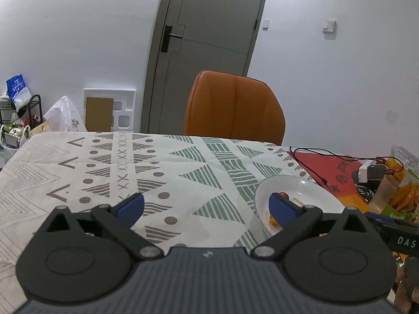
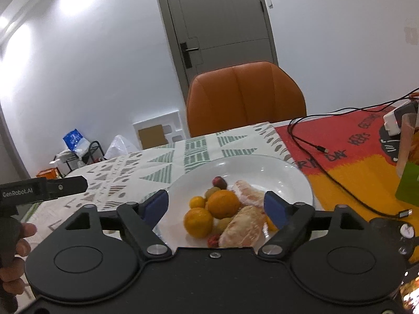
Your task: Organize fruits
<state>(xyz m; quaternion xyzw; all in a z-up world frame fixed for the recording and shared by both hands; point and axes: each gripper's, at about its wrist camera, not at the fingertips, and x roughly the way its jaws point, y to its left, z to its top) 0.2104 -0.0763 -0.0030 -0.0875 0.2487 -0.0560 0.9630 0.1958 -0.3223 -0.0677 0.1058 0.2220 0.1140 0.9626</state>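
Note:
A white plate (image 2: 282, 172) holds a pile of fruit: two large oranges (image 2: 224, 204), a small orange one (image 2: 197, 202), peeled pomelo pieces (image 2: 243, 230), a dark red plum (image 2: 219, 182) and small greenish fruits (image 2: 211, 191). My right gripper (image 2: 217, 208) hangs open just above the near side of the plate, its blue fingers either side of the pile, nothing held. My left gripper (image 1: 207, 206) is open over the patterned tablecloth, left of the same plate (image 1: 309, 191), whose fruit is mostly hidden behind its right finger.
An orange chair (image 1: 234, 108) stands at the far table edge. A black cable (image 2: 327, 167) trails over the red and yellow mat (image 2: 353, 162). A charger block (image 2: 392, 123), a glass (image 2: 407, 141) and a green box (image 2: 408, 185) sit at the right. A hand (image 2: 13, 256) grips the left tool.

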